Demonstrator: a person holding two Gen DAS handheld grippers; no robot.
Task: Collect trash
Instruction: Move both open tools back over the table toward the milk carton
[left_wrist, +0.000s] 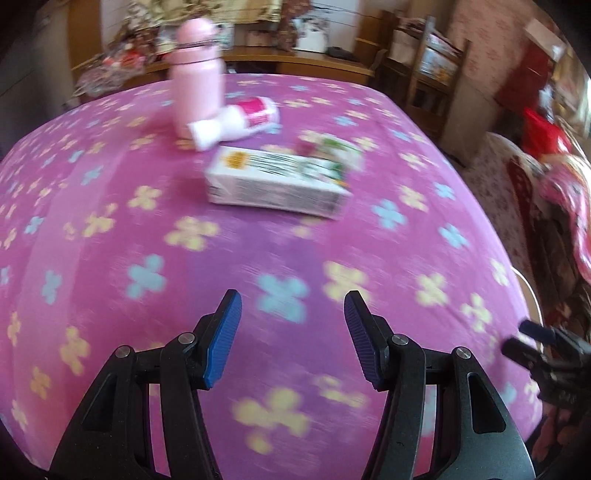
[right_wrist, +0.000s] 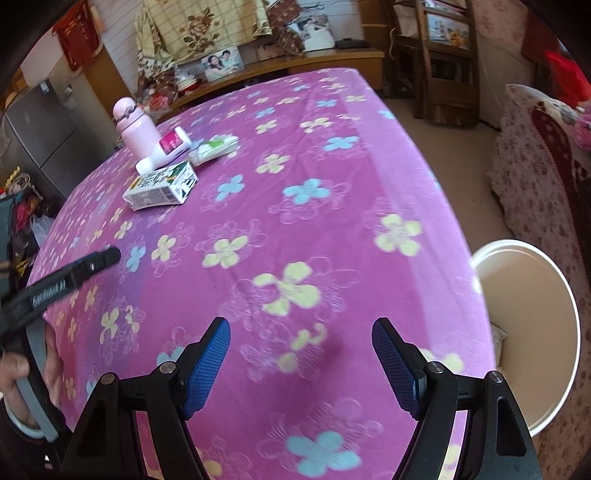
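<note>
both tools are hanging empty over the tabletop (right_wrist: 332, 155), which is wearing a pink flowered cloth: the left tool (left_wrist: 292, 308) is showing its blue pads parted with only cloth between them, and the right tool (right_wrist: 301, 338) is standing wider, also holding nothing. the trash is lying in a cluster toward the far side: a carton (left_wrist: 279, 182) on its side nearest the left tool, a white tube (left_wrist: 236, 123) with a magenta label lying just behind it and touching or nearly touching a pink bottle (left_wrist: 197, 85) that is standing upright, and a small green-printed packet (right_wrist: 216, 147) beside the tube. a white bin (right_wrist: 532, 325) is sitting on the floor just off the tabletop's right edge, close to the right tool. judging from this, the pickup is not yet begun and the carton looks like the first target. the risks are mostly about crowding: reaching for the tube could be knocking the upright bottle over, since the two are so close; the carton is broad, so the left tool's present gap may be too narrow across its wide face and could be pushing it along the cloth instead of gripping. the soft cloth may also be bunching under the pads. the left view is blurring, so finer detail is hard to tell.
</note>
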